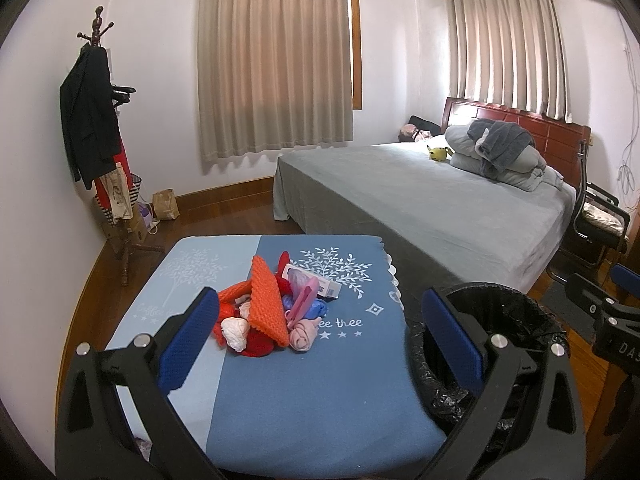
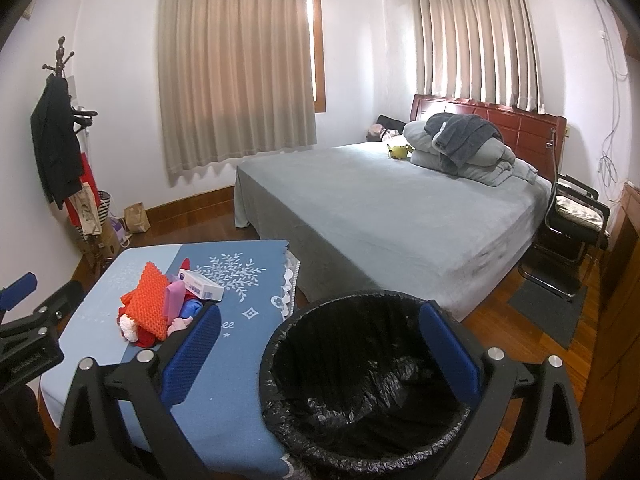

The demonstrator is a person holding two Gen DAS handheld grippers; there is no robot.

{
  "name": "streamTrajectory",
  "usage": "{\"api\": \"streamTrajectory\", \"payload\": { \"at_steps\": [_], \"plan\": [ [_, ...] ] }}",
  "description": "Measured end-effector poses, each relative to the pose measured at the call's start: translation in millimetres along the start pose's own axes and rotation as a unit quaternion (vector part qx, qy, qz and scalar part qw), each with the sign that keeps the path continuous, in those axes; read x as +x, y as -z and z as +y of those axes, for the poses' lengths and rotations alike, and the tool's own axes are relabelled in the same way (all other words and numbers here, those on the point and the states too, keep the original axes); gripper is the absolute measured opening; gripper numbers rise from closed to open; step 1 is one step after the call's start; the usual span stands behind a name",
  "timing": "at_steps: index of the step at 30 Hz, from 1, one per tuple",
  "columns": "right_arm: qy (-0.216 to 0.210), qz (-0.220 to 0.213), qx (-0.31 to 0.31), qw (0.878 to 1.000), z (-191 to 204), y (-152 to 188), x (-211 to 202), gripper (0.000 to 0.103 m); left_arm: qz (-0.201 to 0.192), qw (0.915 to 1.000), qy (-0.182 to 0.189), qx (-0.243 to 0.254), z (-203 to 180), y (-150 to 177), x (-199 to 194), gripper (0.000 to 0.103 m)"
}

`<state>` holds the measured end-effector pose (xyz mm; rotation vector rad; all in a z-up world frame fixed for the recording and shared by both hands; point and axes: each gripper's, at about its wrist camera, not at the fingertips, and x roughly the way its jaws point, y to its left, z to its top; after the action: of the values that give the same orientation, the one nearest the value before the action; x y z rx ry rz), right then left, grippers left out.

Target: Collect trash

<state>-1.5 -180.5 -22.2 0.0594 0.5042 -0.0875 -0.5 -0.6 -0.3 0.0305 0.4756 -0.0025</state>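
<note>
A pile of trash [image 1: 268, 312] lies on the blue-clothed table [image 1: 320, 380]: orange foam netting [image 1: 266, 304], a white box [image 1: 316, 280], pink, blue and red scraps. It also shows in the right wrist view [image 2: 160, 304]. A bin with a black liner [image 2: 360, 372] stands to the right of the table; it also shows in the left wrist view [image 1: 496, 344]. My left gripper [image 1: 324, 344] is open and empty, above the table just short of the pile. My right gripper [image 2: 320, 356] is open and empty, above the bin's mouth.
A bed with grey cover [image 1: 440, 204] stands behind the table and bin. A coat rack with a dark jacket [image 1: 92, 120] stands at the left wall, with bags at its foot. A chair [image 2: 576, 224] stands at the far right on the wooden floor.
</note>
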Motion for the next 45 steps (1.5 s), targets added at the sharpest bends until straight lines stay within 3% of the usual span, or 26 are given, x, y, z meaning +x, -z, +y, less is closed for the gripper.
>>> {"api": "streamTrajectory", "payload": {
  "at_steps": [26,38,45],
  "plan": [
    [-0.012,0.012,-0.007,1.000,15,-2,18,0.097,0.009,0.9998,-0.011,-0.015,24,9,11,0.098],
    [-0.044,0.020,-0.013,0.999,54,12,90,0.097,0.028,0.9947,-0.094,-0.032,85,36,69,0.098],
    [-0.058,0.031,-0.014,0.998,77,17,141,0.090,0.038,0.9938,-0.100,-0.029,98,48,108,0.098]
  ]
}}
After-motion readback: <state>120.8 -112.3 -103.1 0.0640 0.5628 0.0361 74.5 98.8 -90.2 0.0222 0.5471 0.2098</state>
